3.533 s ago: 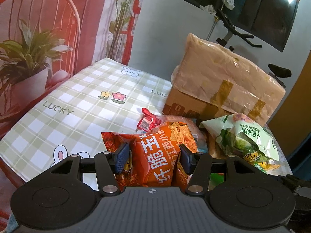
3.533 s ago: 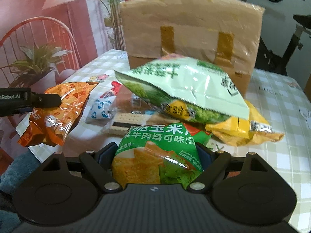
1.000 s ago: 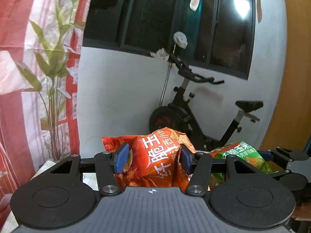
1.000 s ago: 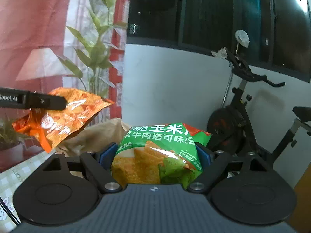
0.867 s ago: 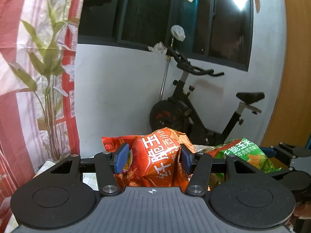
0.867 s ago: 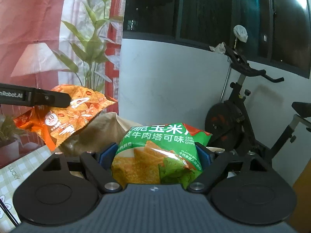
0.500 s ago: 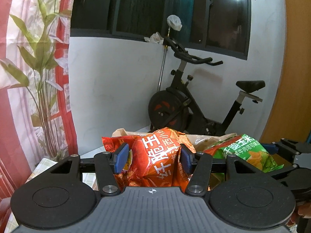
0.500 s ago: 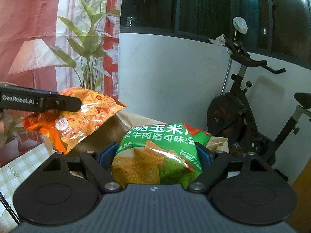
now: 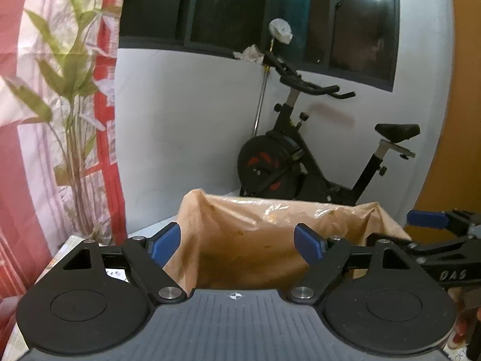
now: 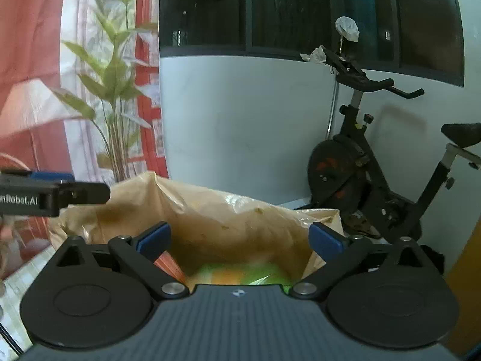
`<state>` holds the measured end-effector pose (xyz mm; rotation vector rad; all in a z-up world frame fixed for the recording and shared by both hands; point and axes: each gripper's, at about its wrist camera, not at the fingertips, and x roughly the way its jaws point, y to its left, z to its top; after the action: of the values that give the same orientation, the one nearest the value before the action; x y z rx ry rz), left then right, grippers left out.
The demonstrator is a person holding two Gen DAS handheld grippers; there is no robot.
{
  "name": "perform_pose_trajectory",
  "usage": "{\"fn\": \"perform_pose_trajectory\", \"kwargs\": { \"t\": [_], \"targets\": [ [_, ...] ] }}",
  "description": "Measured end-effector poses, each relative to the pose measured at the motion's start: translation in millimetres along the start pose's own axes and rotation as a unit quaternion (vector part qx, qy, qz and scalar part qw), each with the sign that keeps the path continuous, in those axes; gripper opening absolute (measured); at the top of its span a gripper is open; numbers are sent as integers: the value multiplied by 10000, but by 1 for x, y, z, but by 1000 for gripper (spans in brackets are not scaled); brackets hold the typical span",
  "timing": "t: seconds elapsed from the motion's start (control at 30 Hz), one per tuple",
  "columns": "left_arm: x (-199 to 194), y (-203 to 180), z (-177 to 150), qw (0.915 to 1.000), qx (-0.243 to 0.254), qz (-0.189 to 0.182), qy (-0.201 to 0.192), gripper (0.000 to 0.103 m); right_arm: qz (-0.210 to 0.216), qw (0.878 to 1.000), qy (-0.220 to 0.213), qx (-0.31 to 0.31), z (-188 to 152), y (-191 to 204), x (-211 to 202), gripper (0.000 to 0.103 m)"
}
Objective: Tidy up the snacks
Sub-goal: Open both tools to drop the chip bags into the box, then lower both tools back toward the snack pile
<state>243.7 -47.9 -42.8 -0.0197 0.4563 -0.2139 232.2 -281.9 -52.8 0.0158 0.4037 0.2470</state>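
Observation:
My left gripper [image 9: 237, 242] is open and empty above the box lined with a tan plastic bag [image 9: 255, 240]. My right gripper [image 10: 239, 239] is open and empty over the same bag-lined box [image 10: 210, 216]. Below it, inside the bag, lie the green snack bag [image 10: 252, 273] and an edge of the orange snack bag [image 10: 170, 264], both blurred. The right gripper also shows at the right edge of the left wrist view [image 9: 436, 240]. The left gripper also shows at the left edge of the right wrist view [image 10: 54, 192].
An exercise bike [image 9: 300, 162] stands behind the box by the white wall. A leafy plant [image 10: 114, 96] and a red printed backdrop [image 9: 18, 150] are to the left. A strip of the checked tablecloth [image 10: 15, 279] shows at lower left.
Both grippers have opened and let go of their snack bags. The orange and green bags have dropped into the lined box. Both views have tilted down toward the box.

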Motion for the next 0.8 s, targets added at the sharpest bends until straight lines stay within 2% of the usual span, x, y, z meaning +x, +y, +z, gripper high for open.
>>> {"fn": "perform_pose_trajectory", "kwargs": {
  "t": [0.17,0.43,0.63,0.8],
  "targets": [
    [-16,8,0,10000,64,76,-1,84,54,10000,23,42,3,2,-8,100],
    [-59,23,-6,9996,220,145,-68,84,402,9992,52,-14,-7,16,-40,100],
    [-87,34,-26,9997,234,19,6,84,652,9978,50,-85,-25,33,-68,100],
    [-104,41,-50,9996,284,63,39,84,710,9974,25,-143,-49,47,-88,100]
  ]
}}
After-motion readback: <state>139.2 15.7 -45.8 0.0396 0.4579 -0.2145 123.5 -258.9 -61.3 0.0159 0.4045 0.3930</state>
